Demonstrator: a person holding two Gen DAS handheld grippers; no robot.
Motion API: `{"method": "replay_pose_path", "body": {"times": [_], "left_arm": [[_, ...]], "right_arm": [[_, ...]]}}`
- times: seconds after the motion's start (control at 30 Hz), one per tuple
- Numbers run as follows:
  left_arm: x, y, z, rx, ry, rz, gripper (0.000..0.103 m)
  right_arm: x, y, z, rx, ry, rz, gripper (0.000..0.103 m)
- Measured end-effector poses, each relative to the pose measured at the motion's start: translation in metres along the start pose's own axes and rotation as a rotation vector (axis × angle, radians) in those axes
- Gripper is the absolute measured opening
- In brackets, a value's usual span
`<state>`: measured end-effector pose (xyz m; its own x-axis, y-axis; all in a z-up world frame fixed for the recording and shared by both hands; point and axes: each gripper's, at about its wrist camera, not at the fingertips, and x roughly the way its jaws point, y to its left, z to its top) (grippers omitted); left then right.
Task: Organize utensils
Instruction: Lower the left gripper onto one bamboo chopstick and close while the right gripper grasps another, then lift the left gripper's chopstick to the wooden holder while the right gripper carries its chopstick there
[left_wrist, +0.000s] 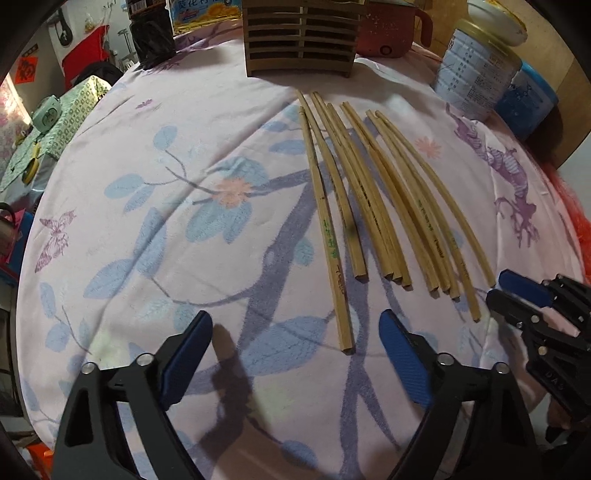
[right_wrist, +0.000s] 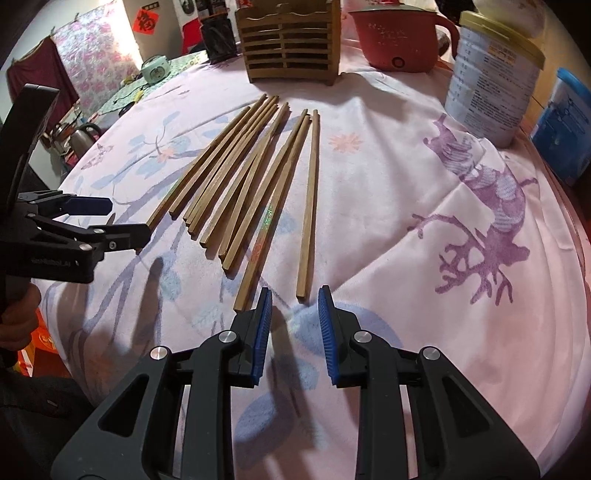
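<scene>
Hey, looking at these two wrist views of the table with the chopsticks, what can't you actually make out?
- Slatted wooden holder: top cut off by the left view's edge; its inside is hidden behind the slats in both views.
- Chopsticks: overlap in both views, so no sure count.
- Tall can: label print too small.
- Red pot: contents hidden by its wall.

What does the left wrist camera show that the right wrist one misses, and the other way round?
Only the left view: a white bowl atop the tin. Only the right view: a metal kettle off the table, and a hand gripping the left claw's handle. Both: chopsticks lying on the floral cloth, the slatted holder, the red pot, and both claws, left and right, open and empty.
</scene>
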<state>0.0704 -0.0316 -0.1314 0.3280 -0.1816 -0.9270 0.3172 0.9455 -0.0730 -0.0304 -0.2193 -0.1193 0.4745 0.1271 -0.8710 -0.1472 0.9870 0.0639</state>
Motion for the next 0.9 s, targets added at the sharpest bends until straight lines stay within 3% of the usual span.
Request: {"method": "replay_pose_path", "body": {"times": [0.1,0.2,0.33,0.43,0.5,0.57,0.6,0.9], "left_arm": [[0.001,-0.009,-0.007,0.025,-0.045,0.069,0.084],[-0.001,-0.008,-0.013,-0.021,-0.083,0.083,0.086],[-0.004,-0.009,-0.016,-0.077,-0.097,0.112,0.084],[-0.009,-0.020,-0.017,-0.052,-0.108,0.102,0.061],[-0.010,-0.031,-0.017,-0.012,-0.113,0.086,0.030],[-0.009,-0.041,-0.016,0.031,-0.116,0.071,0.013],[-0.009,-0.043,-0.015,0.046,-0.117,0.062,0.009],[-0.003,-0.020,-0.003,0.071,-0.095,-0.034,0.008]], "right_arm": [[0.003,-0.002,0.001,-0.025,0.000,0.016,0.027],[0.004,-0.001,0.001,-0.061,-0.010,0.025,0.026],[0.004,-0.009,0.001,-0.062,-0.031,0.036,0.012],[0.003,-0.014,-0.001,-0.054,-0.044,0.059,0.007],[0.003,-0.012,-0.002,-0.064,-0.052,0.049,0.007],[0.003,-0.012,-0.002,-0.059,-0.053,0.047,0.007],[0.003,-0.012,-0.002,-0.051,-0.049,0.048,0.007],[0.003,-0.006,-0.002,0.002,-0.051,-0.012,0.007]]}}
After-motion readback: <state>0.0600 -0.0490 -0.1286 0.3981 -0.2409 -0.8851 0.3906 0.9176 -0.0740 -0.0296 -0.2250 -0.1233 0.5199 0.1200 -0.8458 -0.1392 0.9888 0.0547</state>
